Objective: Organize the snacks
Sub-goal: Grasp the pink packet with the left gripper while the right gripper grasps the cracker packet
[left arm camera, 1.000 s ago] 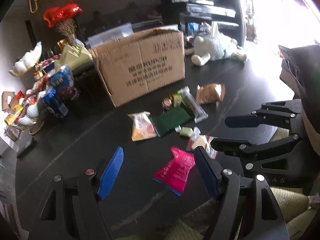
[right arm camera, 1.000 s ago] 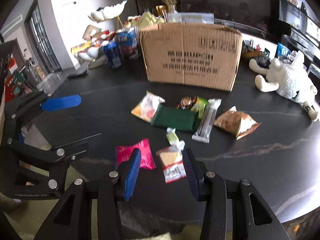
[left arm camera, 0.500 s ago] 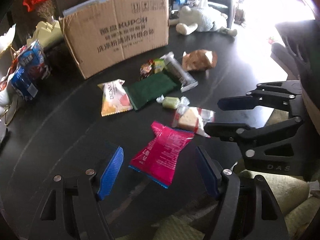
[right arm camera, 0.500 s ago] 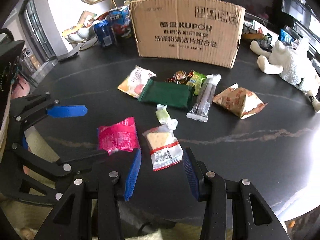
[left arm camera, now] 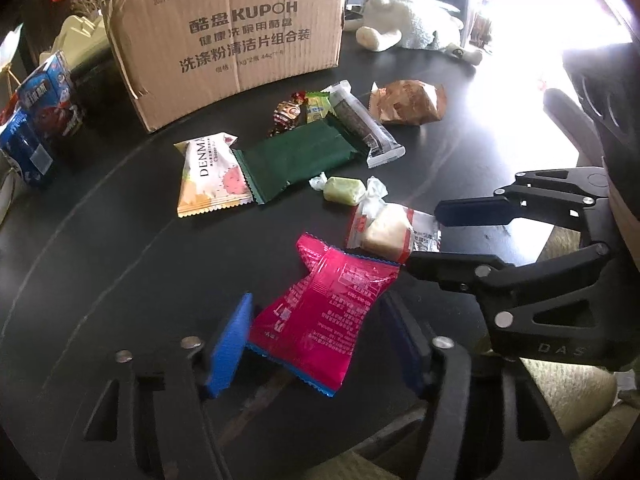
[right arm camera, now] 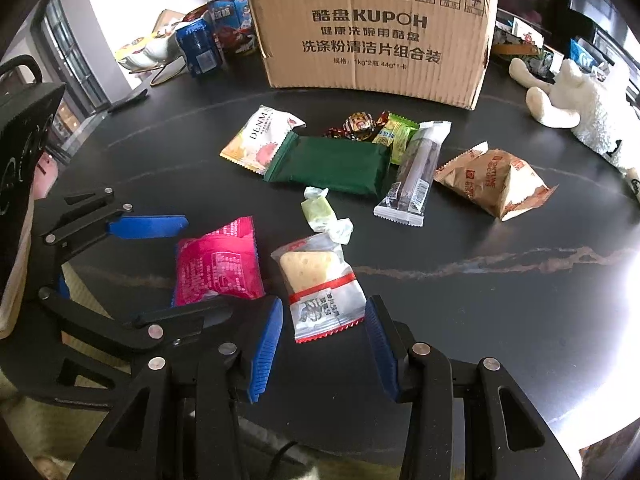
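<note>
Several snack packets lie on a black round table (left arm camera: 100, 248) in front of a cardboard box (left arm camera: 232, 36). My left gripper (left arm camera: 316, 344) is open, its blue pads on either side of a pink packet (left arm camera: 328, 312) that lies on the table. My right gripper (right arm camera: 324, 344) is open around the near end of a clear cracker packet (right arm camera: 320, 284). The pink packet (right arm camera: 218, 262) and left gripper (right arm camera: 168, 268) also show in the right wrist view. The right gripper (left arm camera: 444, 236) shows in the left wrist view beside the cracker packet (left arm camera: 388, 230).
Beyond lie a green candy (right arm camera: 320, 214), a dark green packet (right arm camera: 332, 164), a yellow-pink packet (right arm camera: 260, 140), a long clear bar (right arm camera: 416, 172), a brown pouch (right arm camera: 492, 182) and small candies (right arm camera: 360, 124). Blue boxes (right arm camera: 208, 36) stand left of the box; a plush toy (right arm camera: 580, 96) lies right.
Both grippers have moved forward and down to the table. The pink packet now sits between the left pads, and the cracker packet between the right pads. Both stay open.
</note>
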`<action>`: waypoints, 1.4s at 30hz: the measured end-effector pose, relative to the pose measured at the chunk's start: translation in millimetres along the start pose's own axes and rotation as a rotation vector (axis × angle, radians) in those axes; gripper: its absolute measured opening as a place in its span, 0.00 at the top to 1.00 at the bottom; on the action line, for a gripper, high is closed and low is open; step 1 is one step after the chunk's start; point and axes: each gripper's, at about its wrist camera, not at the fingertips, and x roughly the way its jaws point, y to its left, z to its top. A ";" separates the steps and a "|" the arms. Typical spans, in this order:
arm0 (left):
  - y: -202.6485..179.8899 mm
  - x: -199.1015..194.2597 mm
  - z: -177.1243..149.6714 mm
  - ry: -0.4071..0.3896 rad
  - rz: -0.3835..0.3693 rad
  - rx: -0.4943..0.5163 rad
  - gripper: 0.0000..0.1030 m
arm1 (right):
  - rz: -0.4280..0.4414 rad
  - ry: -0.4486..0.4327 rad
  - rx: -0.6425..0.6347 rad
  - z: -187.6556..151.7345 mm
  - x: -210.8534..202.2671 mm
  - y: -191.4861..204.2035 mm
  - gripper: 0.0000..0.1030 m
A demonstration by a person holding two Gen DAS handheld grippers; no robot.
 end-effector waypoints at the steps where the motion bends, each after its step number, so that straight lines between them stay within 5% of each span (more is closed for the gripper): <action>1: 0.6 0.2 -0.4 0.001 -0.004 -0.002 0.43 | 0.000 -0.001 -0.001 0.3 0.4 -0.1 0.57; 7: 3.9 -1.7 -0.9 -0.007 -0.013 -0.023 0.54 | 0.002 -0.001 -0.019 3.7 2.9 3.0 0.57; 16: 9.3 -11.2 -4.9 -0.027 0.003 -0.095 0.56 | -0.017 0.003 -0.083 10.4 0.8 8.8 0.57; 19: 10.7 -14.3 -6.2 -0.034 0.013 -0.118 0.56 | -0.012 0.013 -0.132 16.0 2.0 12.5 0.47; 31: 21.0 -11.0 -5.8 -0.034 0.024 -0.188 0.56 | -0.020 0.063 -0.206 24.9 19.2 17.8 0.47; 42: 23.2 -13.2 -5.4 -0.039 0.029 -0.213 0.56 | 0.000 0.055 -0.186 22.0 23.5 19.5 0.60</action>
